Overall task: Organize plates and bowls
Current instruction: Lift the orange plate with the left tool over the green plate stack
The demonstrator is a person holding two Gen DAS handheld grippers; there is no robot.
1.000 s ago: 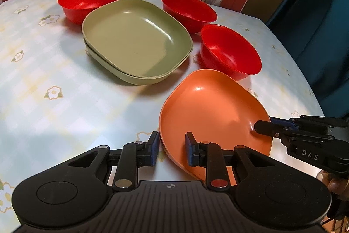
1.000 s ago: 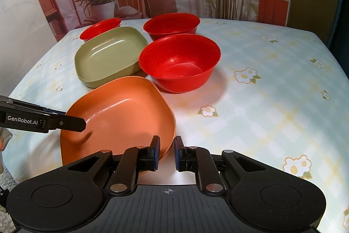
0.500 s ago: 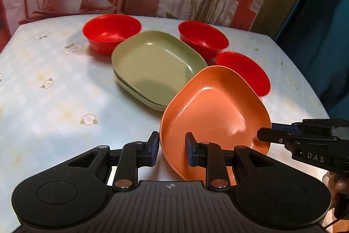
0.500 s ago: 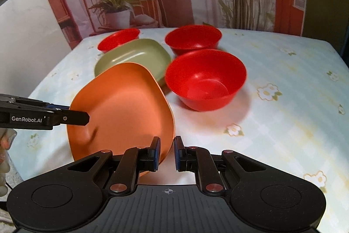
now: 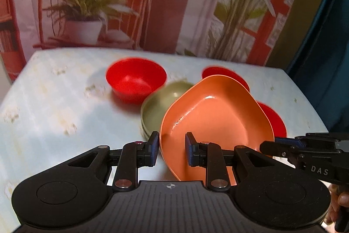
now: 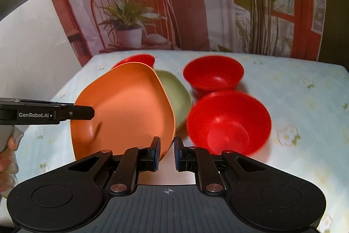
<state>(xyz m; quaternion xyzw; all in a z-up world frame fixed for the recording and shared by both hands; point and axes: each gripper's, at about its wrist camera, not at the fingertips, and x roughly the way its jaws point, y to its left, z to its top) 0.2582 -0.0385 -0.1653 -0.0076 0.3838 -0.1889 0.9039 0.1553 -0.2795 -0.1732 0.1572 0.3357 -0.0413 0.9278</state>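
Left gripper [image 5: 170,149] angled down over the table, jaws narrowed onto the near rim of the orange plate [image 5: 216,115], one pad outside the rim, one inside. Right gripper [image 6: 166,151] also tilted down, jaws nearly together, pinching the plate's opposite edge. Each gripper shows in the other's view as a dark finger reaching in from the side: right one from the right in the left view, left one from the left in the right view. Part of a hand [image 6: 8,158] shows at the left edge of the right view, blurred.
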